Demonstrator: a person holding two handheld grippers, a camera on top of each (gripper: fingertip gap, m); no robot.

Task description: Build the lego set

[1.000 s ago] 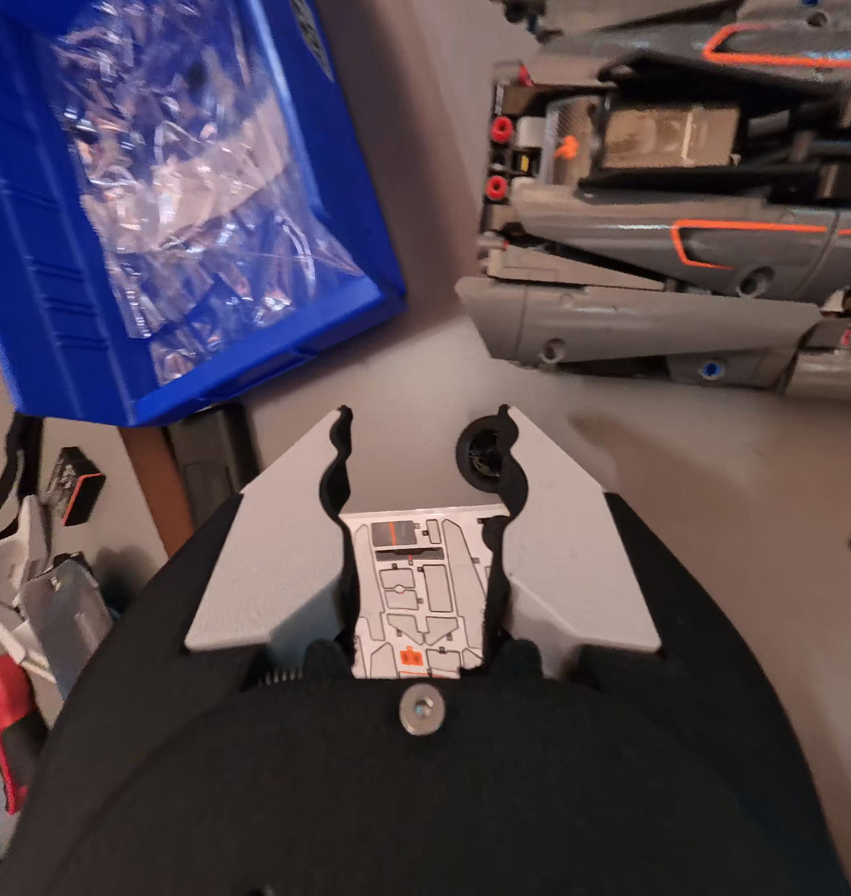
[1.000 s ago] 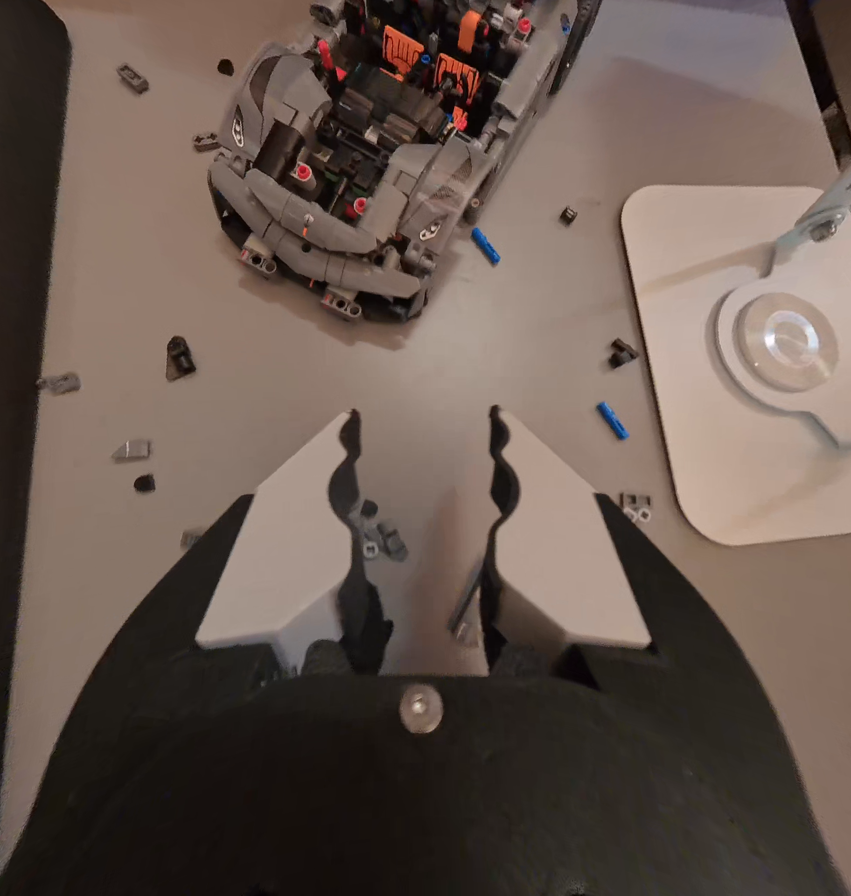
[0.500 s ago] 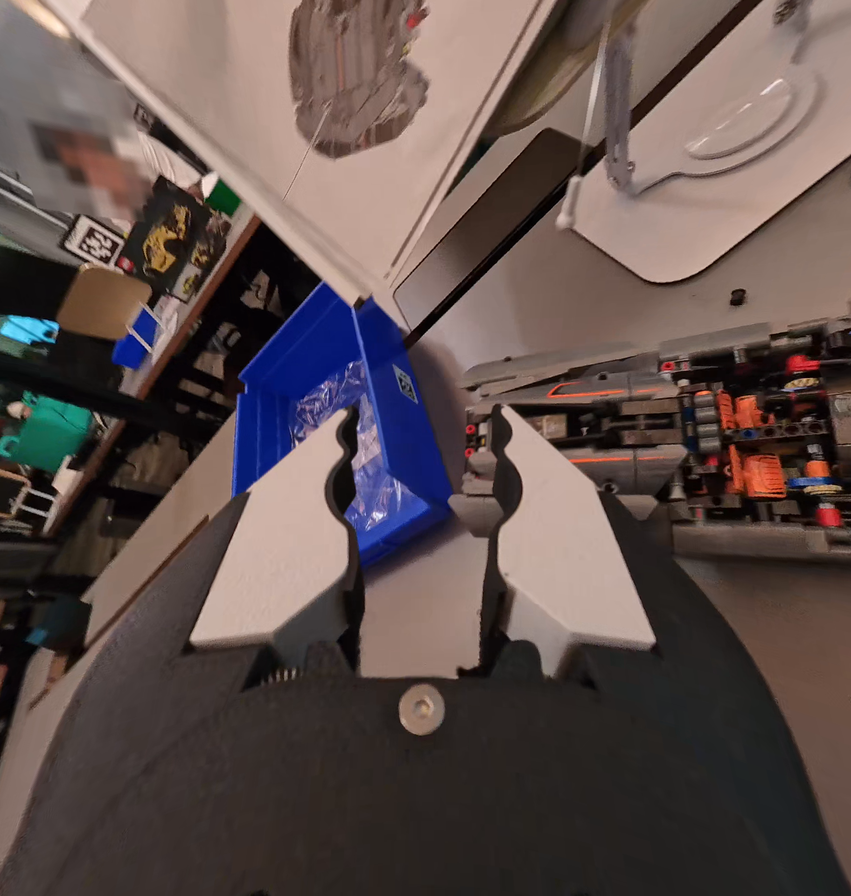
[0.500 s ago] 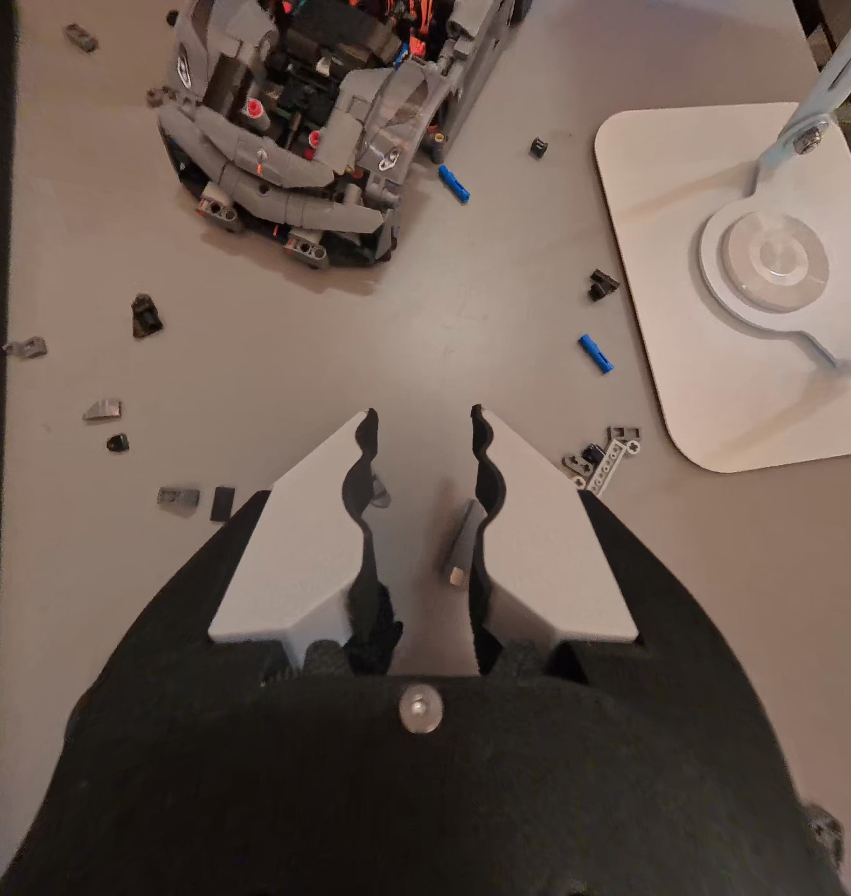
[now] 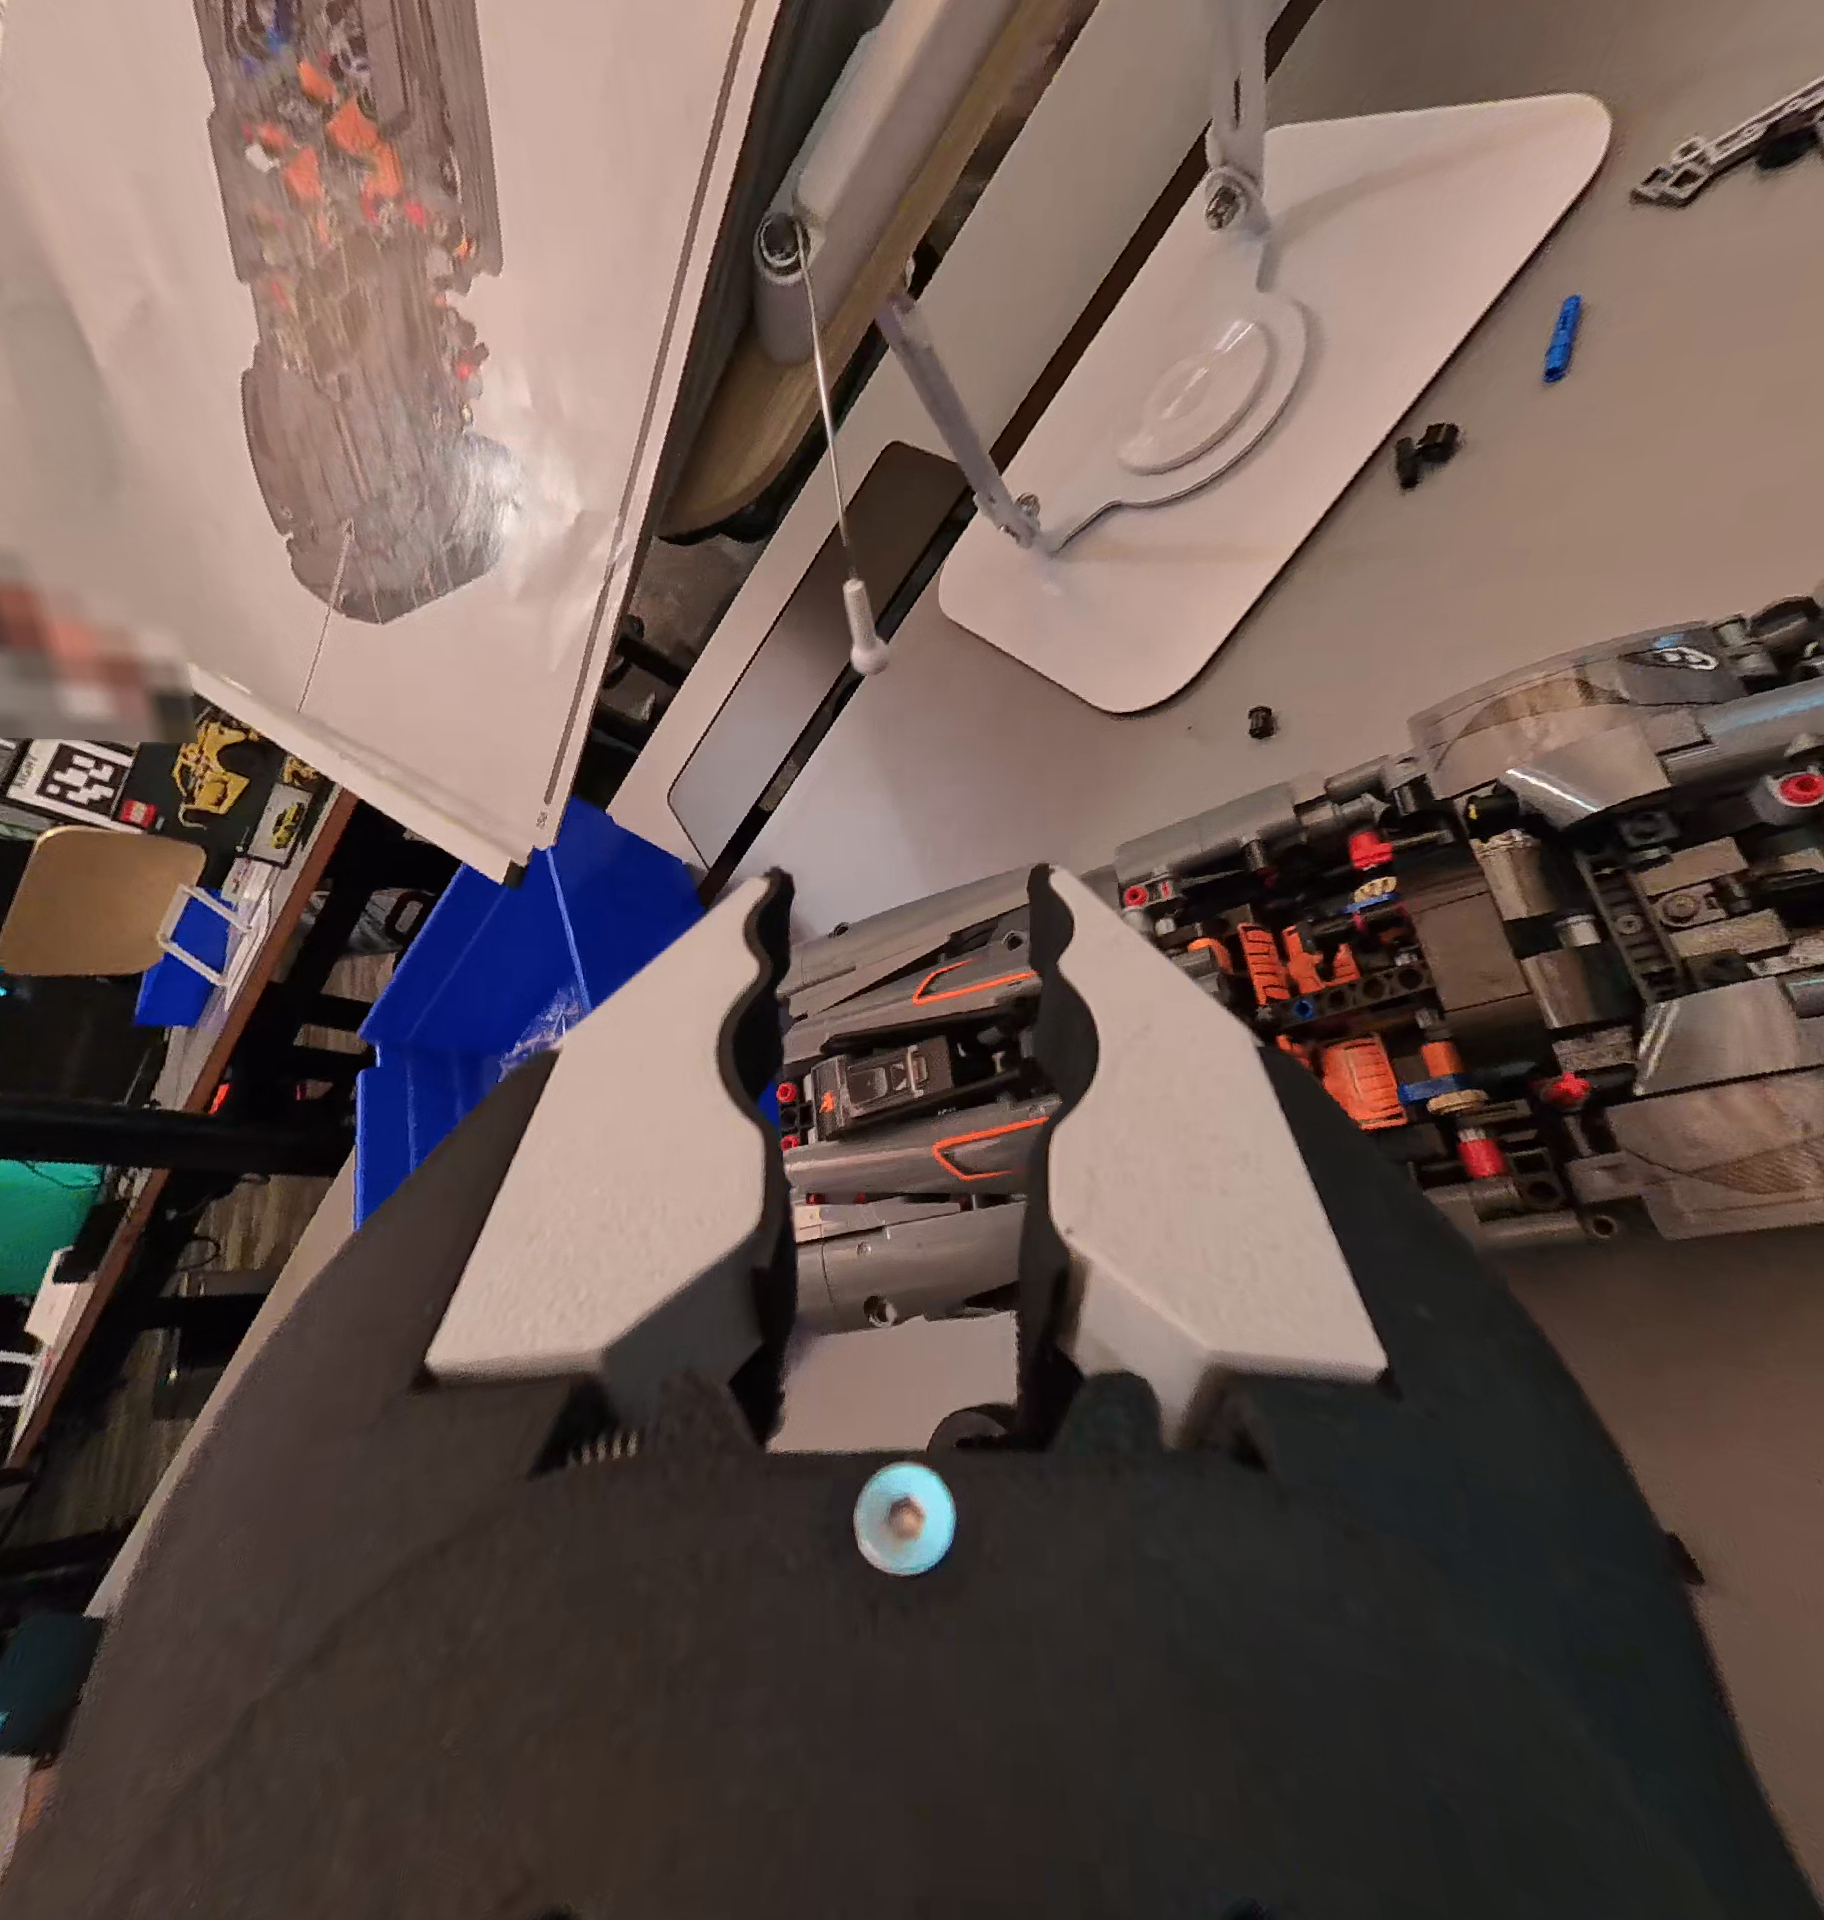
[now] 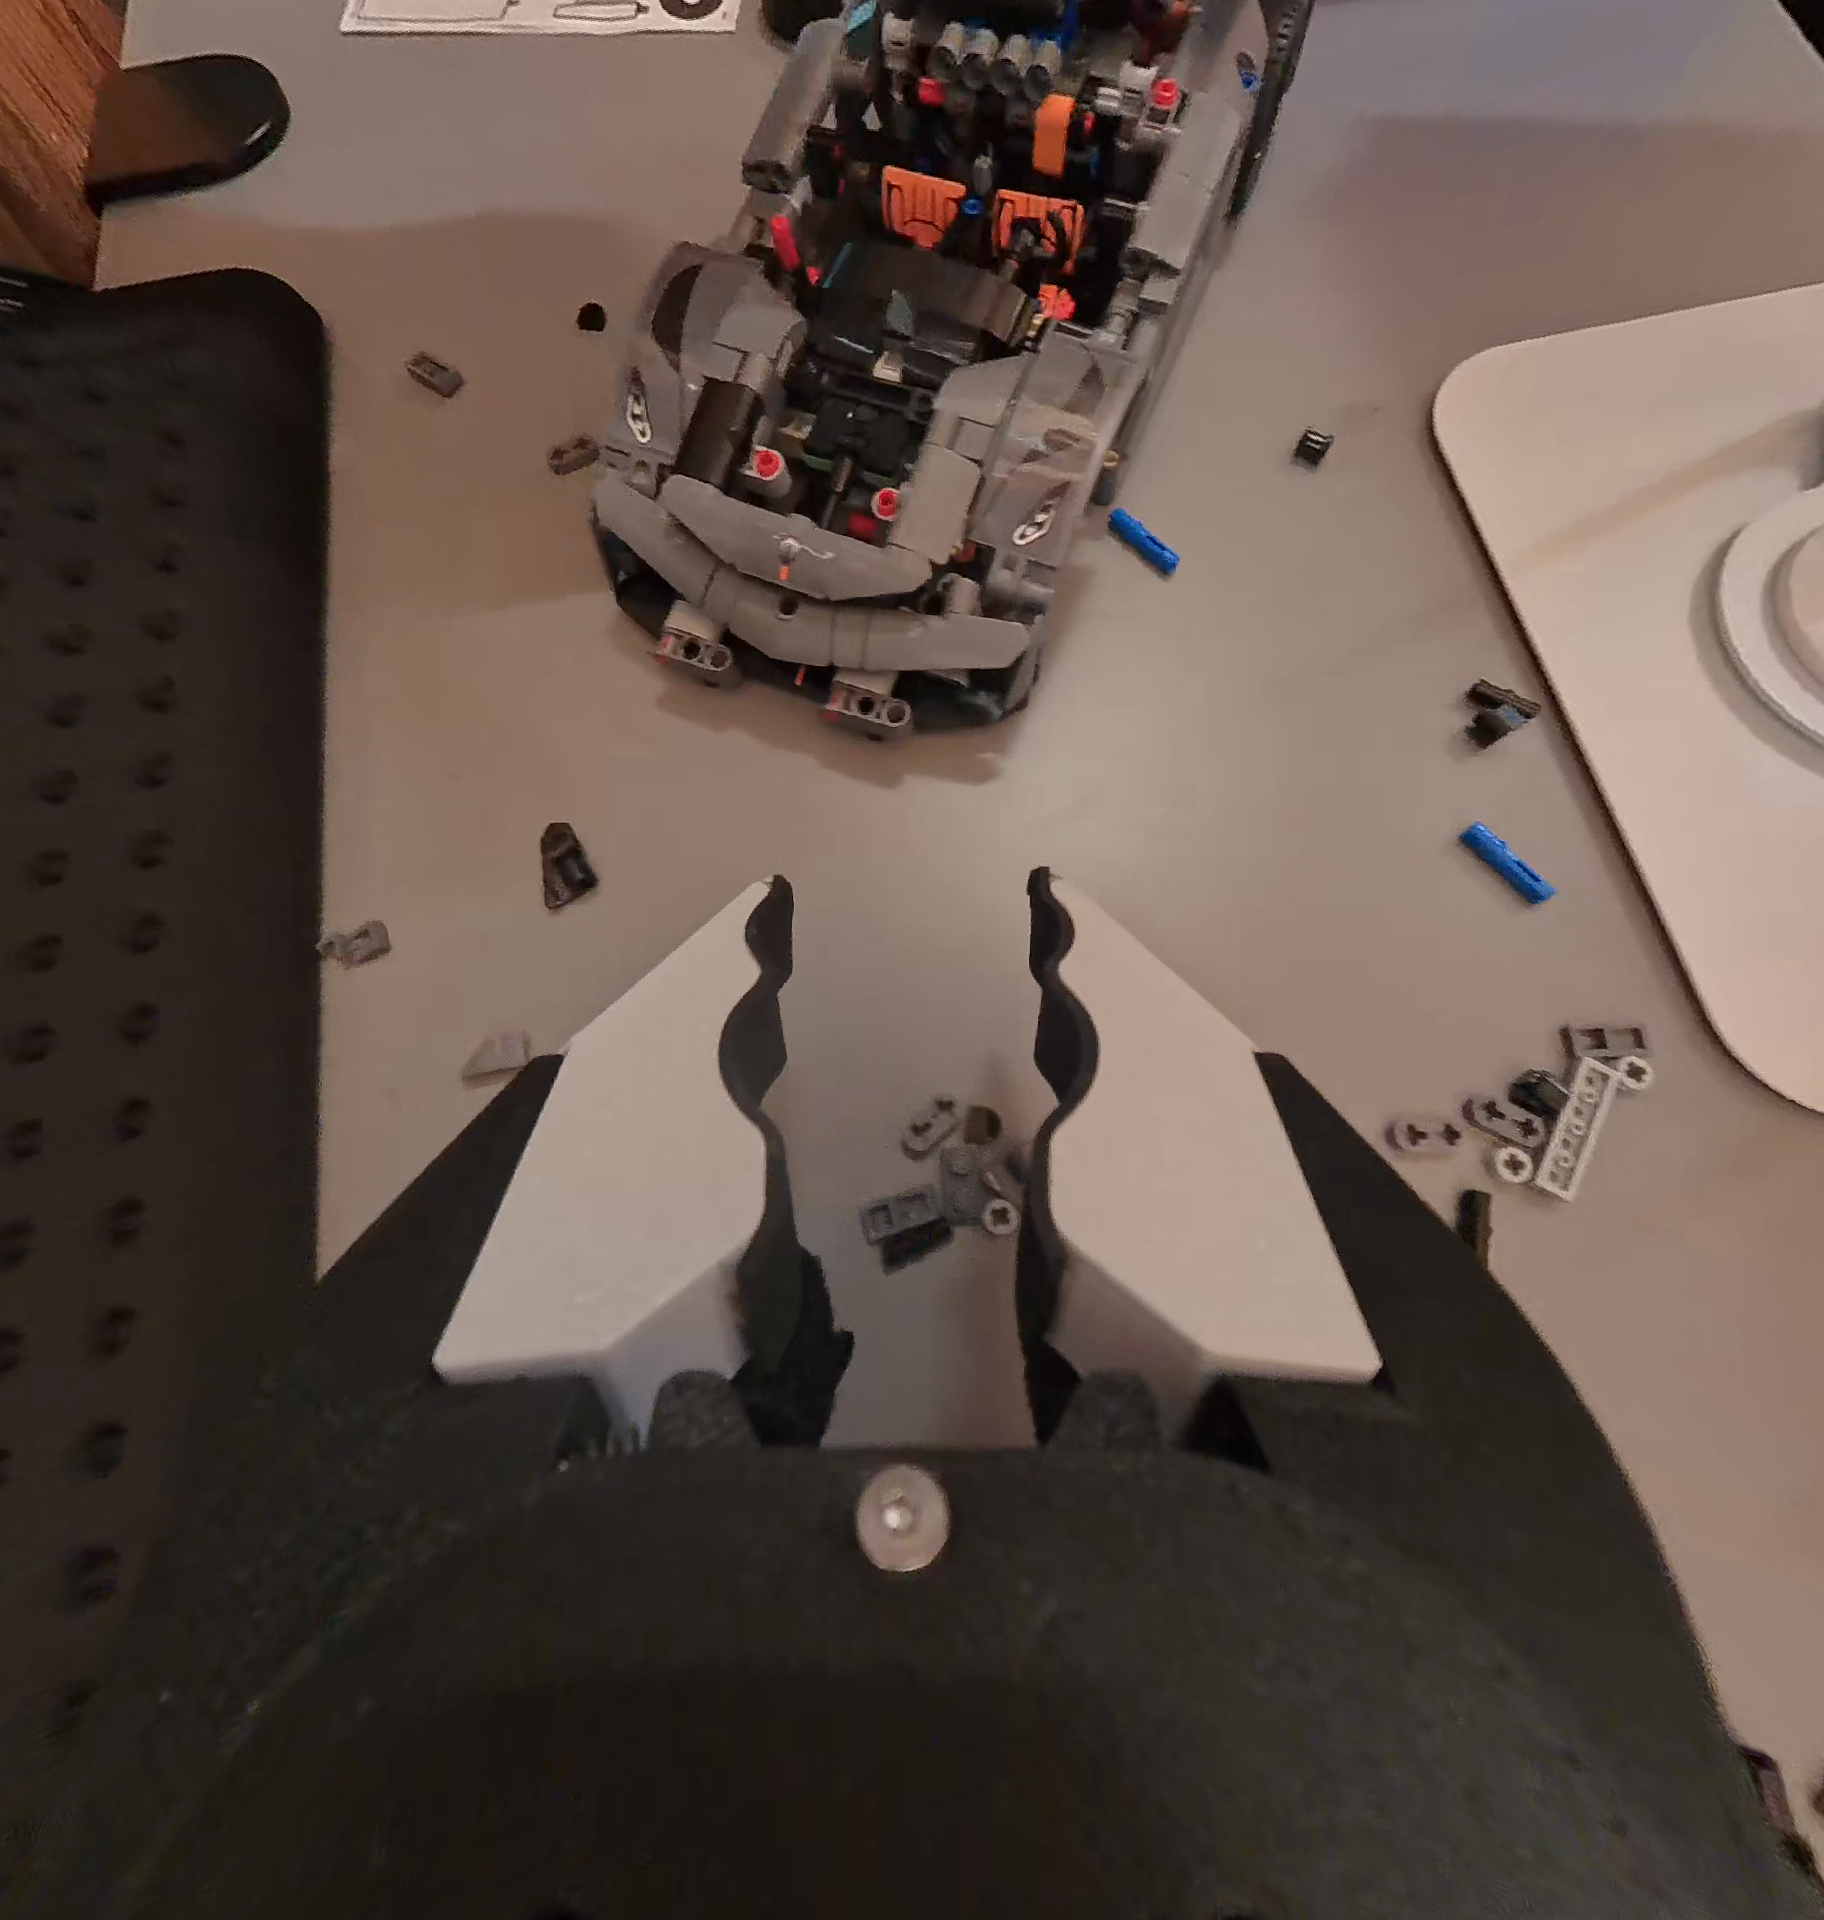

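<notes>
While both tongs (image 6: pixel 904 883) gape, lego car (image 6: pixel 856 416) sits seemingly well ahead.

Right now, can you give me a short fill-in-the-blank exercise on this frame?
1. Both the left gripper and the right gripper are ____.
2. The two loose pins right of the car model are ____.
3. The bin beyond the left gripper is ____.

Missing words: open; blue; blue

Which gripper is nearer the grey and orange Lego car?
Left. The left gripper is open right at the grey and orange Lego car, whose side fills its jaw gap. The right gripper, also open, hangs back over loose pieces.
</notes>
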